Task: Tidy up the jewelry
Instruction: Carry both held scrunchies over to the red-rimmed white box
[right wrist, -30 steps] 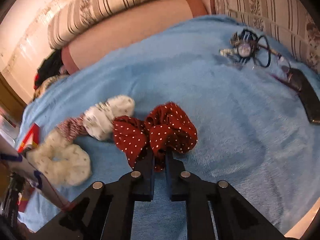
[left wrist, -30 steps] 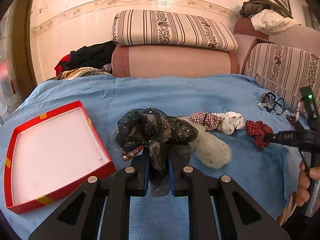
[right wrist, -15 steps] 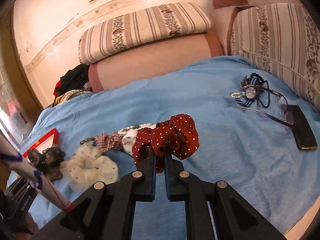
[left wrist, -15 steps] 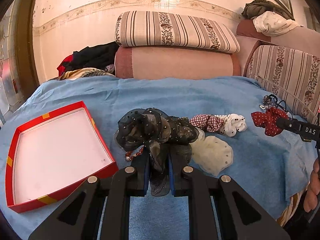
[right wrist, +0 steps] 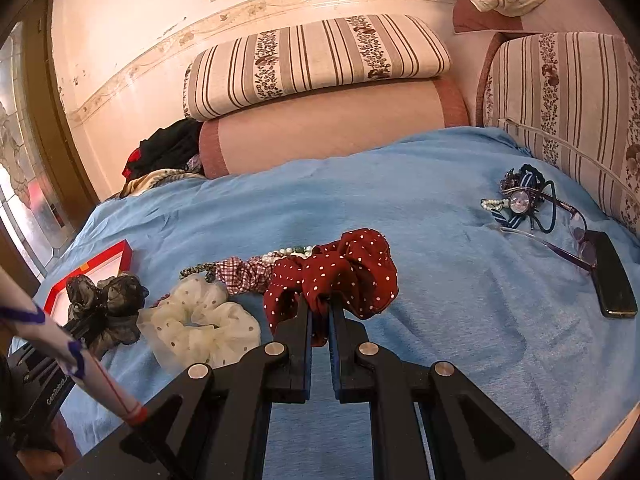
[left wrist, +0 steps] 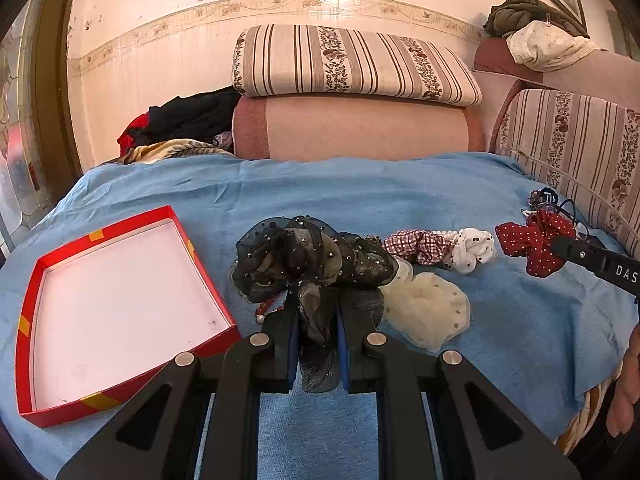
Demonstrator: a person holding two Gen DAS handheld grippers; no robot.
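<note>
My left gripper (left wrist: pixel 318 312) is shut on a black sheer scrunchie (left wrist: pixel 304 260) and holds it over the blue blanket, just right of the open red box (left wrist: pixel 120 300). My right gripper (right wrist: pixel 320 306) is shut on a red polka-dot scrunchie (right wrist: pixel 340 272) and holds it lifted; it also shows in the left wrist view (left wrist: pixel 536 240). A cream dotted scrunchie (left wrist: pixel 428 308), a red plaid scrunchie (left wrist: pixel 416 242) and a white dotted scrunchie (left wrist: pixel 472 248) lie on the blanket between the grippers. A red bead strand (left wrist: pixel 266 308) peeks out under the black scrunchie.
A tangle of hair ties and a brooch (right wrist: pixel 520 200), purple glasses (right wrist: pixel 568 240) and a phone (right wrist: pixel 612 280) lie at the right. Sofa cushions (left wrist: pixel 352 128) border the far side; clothes (left wrist: pixel 180 120) are piled at the back left.
My right gripper has lifted the red polka-dot scrunchie off the blanket and tilted up. My left gripper has kept hold of the black scrunchie and barely moved.
</note>
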